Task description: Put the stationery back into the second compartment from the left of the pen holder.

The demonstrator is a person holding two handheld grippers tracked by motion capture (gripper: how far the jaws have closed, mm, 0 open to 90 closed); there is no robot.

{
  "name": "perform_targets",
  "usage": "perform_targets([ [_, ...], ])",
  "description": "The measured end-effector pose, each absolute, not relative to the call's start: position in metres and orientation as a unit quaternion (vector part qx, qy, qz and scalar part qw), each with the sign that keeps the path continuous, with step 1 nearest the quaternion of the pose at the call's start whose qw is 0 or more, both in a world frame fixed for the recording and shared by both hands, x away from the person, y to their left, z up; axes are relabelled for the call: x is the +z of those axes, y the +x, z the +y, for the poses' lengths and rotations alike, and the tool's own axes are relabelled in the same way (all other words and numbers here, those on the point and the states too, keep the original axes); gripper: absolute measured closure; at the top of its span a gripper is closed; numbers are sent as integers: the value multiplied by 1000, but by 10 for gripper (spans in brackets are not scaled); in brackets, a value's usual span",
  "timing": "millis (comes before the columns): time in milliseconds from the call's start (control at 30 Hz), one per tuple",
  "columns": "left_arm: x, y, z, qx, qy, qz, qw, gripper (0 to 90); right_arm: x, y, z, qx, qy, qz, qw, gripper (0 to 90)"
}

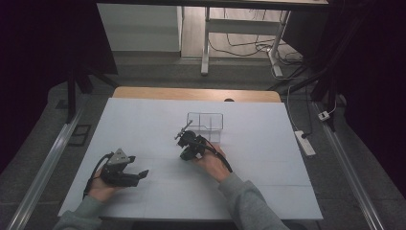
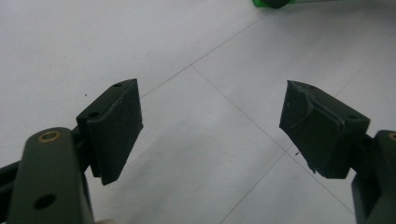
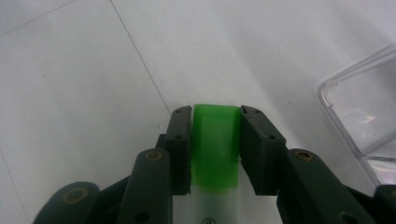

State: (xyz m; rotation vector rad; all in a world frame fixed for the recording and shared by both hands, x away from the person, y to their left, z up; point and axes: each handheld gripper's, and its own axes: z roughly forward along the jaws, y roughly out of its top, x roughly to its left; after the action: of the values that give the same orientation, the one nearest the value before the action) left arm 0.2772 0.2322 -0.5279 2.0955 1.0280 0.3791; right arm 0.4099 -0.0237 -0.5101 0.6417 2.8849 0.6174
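Up close, right gripper clamps green-capped tube, left gripper jaws apart.

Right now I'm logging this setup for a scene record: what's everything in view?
White table sheet: one, covers the wooden tabletop.
Clear plastic compartment box: one, transparent, mid-table, just beyond the right gripper.
Green-capped translucent piece: one, clamped between the right gripper's jaws.
White power strip: one, floor right of table.
Left gripper: black, jaws wide apart, near-left of table.
Right gripper: black, table centre.
Hands and grey sleeves: two, from the bottom edge.
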Motion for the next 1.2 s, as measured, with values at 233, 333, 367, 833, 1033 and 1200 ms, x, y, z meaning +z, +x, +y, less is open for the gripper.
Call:
perform_targets([
  [233, -528, 277, 233, 148, 820, 402, 379, 206, -509, 409, -24, 202, 214, 953, 64, 670],
  [333, -528, 277, 233, 148, 820, 403, 379, 206, -508, 409, -25, 207, 210, 953, 70, 671],
  [367, -528, 277, 233, 148, 820, 403, 379, 207, -507, 408, -25, 211, 213, 951, 69, 670],
  [833, -528, 278, 234, 150, 819, 405, 378, 208, -482, 400, -45, 292, 222, 926, 95, 671],
  [1033, -528, 278, 234, 149, 819, 406, 377, 209, -474, 399, -52, 311, 230, 917, 97, 671],
  [1200, -528, 278, 234, 149, 819, 405, 378, 209, -468, 399, -56, 327, 233, 910, 101, 671],
])
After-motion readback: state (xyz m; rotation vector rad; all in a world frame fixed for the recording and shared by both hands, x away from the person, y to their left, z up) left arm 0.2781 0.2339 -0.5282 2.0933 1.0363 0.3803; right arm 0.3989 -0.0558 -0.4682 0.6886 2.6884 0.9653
